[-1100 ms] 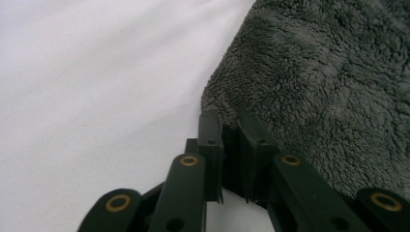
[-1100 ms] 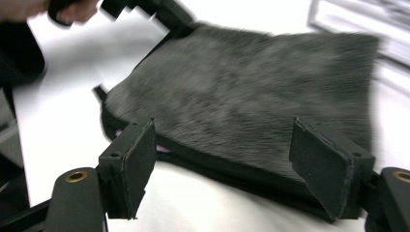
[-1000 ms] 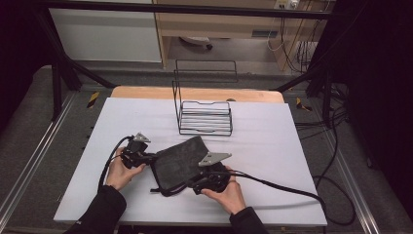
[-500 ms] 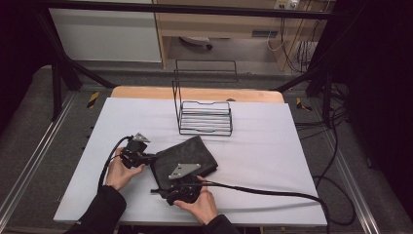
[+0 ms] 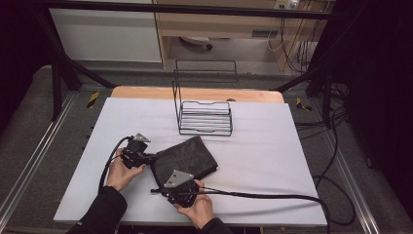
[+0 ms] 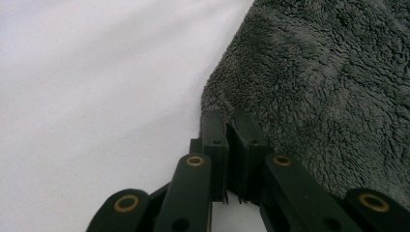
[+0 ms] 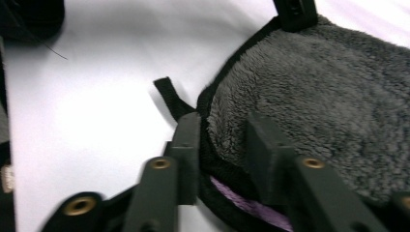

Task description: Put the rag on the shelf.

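now the folded grey towel [image 5: 185, 157] lies between both: left hand-held gripper [image 6: 227, 126] pinches its edge, right hand-held gripper [image 7: 223, 133] straddles a corner, parted.

A folded dark grey fleece cloth [image 5: 185, 158] lies on the white tabletop [image 5: 272, 161], near the front edge and left of the middle. Behind it, toward the far edge, stands a black wire rack [image 5: 204, 116]. The left hand-held gripper [image 5: 146, 157] meets the cloth's left edge; the right hand-held gripper [image 5: 168, 187] sits at its near corner, beside a small black fabric loop [image 7: 169, 94].
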A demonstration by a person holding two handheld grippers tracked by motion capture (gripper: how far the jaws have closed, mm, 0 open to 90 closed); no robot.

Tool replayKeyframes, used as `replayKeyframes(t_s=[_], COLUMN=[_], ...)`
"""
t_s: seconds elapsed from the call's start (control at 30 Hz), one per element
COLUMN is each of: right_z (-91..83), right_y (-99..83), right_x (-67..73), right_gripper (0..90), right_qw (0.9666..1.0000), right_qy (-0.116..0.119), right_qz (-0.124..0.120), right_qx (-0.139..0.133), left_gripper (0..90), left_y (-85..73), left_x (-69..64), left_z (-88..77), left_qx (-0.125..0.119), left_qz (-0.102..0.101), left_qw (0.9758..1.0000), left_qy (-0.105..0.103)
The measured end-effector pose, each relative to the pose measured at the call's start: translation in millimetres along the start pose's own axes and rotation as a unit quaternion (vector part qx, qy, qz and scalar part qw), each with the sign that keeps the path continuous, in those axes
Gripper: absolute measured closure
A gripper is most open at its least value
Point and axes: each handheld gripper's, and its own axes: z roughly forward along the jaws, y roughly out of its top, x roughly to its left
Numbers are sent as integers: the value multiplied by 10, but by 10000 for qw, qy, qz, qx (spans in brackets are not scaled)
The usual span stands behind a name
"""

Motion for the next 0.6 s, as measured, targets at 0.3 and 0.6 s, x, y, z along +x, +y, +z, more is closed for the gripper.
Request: replayKeyframes(t_s=[0.3, 0.6], right_z=[-54, -212], right_y=[54, 21], right_x=[-116, -227], right_gripper=[834, 693], right_qw=[9993, 9951], right_qy=[320, 952], right_qz=[-39, 223], right_qx=[188, 125], left_gripper=[852, 851], left_y=[-53, -251], left_x=[6, -143], left_z=[-74, -229], left_qx=[-21, -132], left_qz=[-65, -98], left_qw=[9999, 9999], left_qy=[-105, -2])
